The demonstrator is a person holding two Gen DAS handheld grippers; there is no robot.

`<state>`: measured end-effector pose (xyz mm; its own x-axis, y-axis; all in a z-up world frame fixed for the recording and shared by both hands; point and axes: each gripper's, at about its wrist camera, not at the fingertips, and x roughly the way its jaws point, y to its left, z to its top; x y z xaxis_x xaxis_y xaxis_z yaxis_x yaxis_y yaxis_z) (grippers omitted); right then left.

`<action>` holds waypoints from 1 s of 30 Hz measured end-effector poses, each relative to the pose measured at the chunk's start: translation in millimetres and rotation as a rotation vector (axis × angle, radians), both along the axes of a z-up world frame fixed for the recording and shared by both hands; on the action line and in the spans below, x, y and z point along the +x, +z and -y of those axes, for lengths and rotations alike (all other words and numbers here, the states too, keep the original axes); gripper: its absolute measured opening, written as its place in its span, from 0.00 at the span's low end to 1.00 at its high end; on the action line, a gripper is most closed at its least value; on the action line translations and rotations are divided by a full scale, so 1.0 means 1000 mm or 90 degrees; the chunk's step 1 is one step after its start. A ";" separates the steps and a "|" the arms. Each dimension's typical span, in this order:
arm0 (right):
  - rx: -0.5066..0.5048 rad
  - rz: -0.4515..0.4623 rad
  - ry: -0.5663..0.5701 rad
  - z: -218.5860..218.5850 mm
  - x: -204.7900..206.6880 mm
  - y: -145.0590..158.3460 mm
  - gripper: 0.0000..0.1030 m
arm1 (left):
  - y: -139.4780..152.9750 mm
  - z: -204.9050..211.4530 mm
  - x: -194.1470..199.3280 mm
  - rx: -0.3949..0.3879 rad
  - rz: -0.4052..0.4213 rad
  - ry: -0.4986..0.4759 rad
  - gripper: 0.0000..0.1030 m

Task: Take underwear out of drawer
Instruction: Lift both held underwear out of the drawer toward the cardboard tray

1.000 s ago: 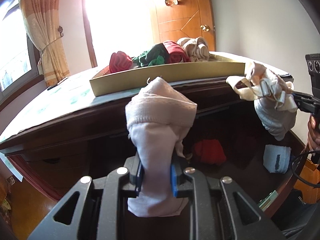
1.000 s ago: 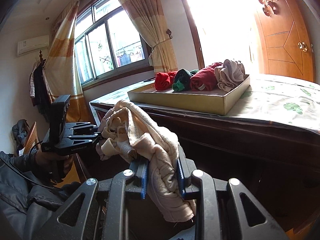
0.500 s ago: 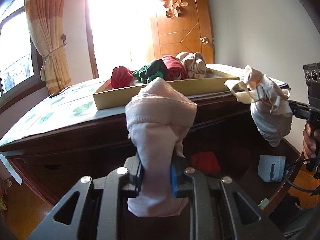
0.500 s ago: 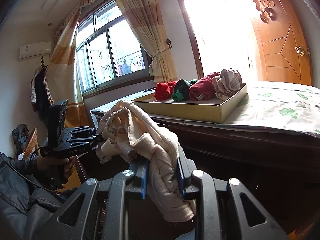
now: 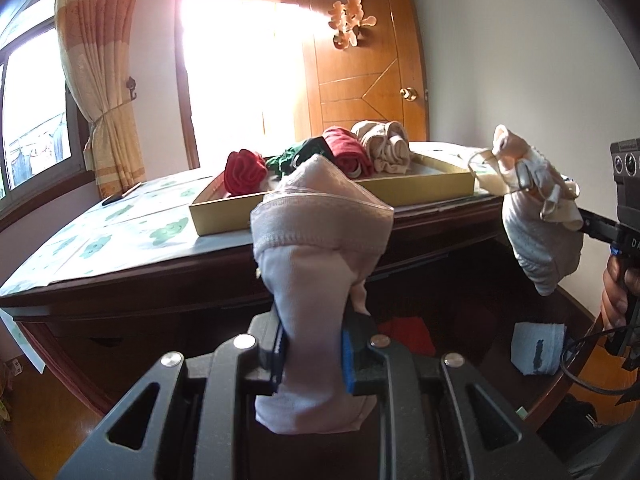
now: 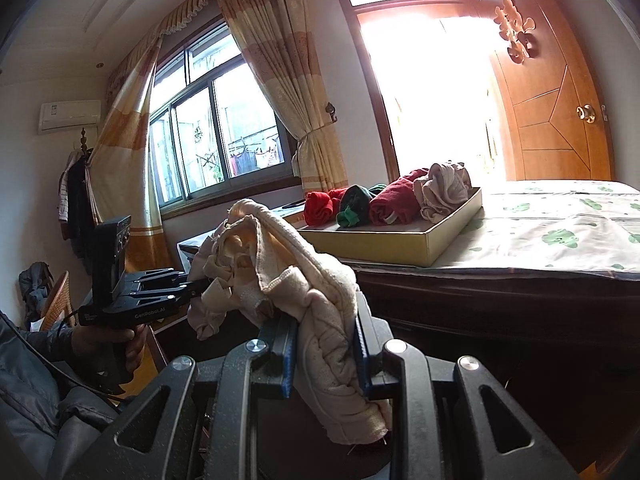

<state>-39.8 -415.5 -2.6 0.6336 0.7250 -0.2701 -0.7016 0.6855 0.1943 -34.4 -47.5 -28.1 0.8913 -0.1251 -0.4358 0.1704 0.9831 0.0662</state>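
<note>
Now both jaws narrow – left gripper (image 5: 313,350) clamps pink underwear (image 5: 320,236), right gripper (image 6: 325,356) w/ cream underwear (image 6: 296,276).

Left tongs (image 5: 313,354) and right tongs (image 6: 325,354) both clamped tight, raised side by side.

Dark wooden dresser (image 5: 160,292) – patterned cloth (image 5: 120,232) on top, cardboard tray (image 5: 332,204) on cloth

Quick count: two grippers, left gripper (image 5: 313,346) and right gripper (image 6: 325,354), each clamping one pale garment (image 5: 316,240) (image 6: 288,272). Four rolled bundles sit in the one gold tray (image 5: 304,210): two red, one green, one beige. Down in the open drawer (image 5: 576,316): one red piece, one blue-grey piece.
</note>
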 end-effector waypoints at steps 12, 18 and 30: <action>0.055 -0.007 -0.026 0.015 0.001 0.001 0.25 | 0.007 0.006 -0.001 0.004 0.012 -0.004 0.19; 0.083 -0.017 -0.039 0.022 0.003 0.002 0.25 | 0.014 0.011 -0.001 0.016 0.019 -0.013 0.19; 0.104 -0.019 -0.048 0.026 -0.001 0.005 0.25 | 0.026 0.020 0.003 0.021 0.030 -0.025 0.19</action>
